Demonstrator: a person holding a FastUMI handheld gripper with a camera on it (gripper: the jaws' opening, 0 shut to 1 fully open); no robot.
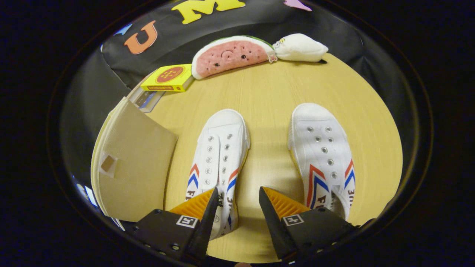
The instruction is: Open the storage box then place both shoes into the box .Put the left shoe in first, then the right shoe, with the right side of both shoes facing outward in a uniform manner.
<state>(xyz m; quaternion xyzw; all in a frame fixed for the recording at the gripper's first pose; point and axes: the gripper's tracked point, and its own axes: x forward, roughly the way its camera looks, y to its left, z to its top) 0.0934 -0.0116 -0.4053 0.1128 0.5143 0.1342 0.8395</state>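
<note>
White canvas, soft and light: both shoes likely to buckle if pinched mid-upper, so best taken by the firmer collar or heel rim, or along the rubber sole edge. No laces, just rows of metal eyelets on flat tongues; red and blue chevrons on the sides near the heels, printed lettering below them too small to make out. Left shoe (pixel 219 163) and right shoe (pixel 324 155) side by side mid-tabletop, toes toward the far edge, heels toward the near edge, well apart from each other. Tongs (pixel 237 207) spread wide, grasping nothing, hovering over the near edge; one finger over the heel of the left shoe, the other just beside the heel of the right shoe, bare wood between them. Storage box (pixel 133 163), beige fabric with a small pull tab on its flap, at the left edge of the tabletop (pixel 271 92), just beside the left shoe, flap apparently closed, so opening probably comes first; fabric flap probably limp, tab the obvious hold. Along the far edge: yellow carton (pixel 167 78), watermelon plush (pixel 232 55), white plush (pixel 300 47).
</note>
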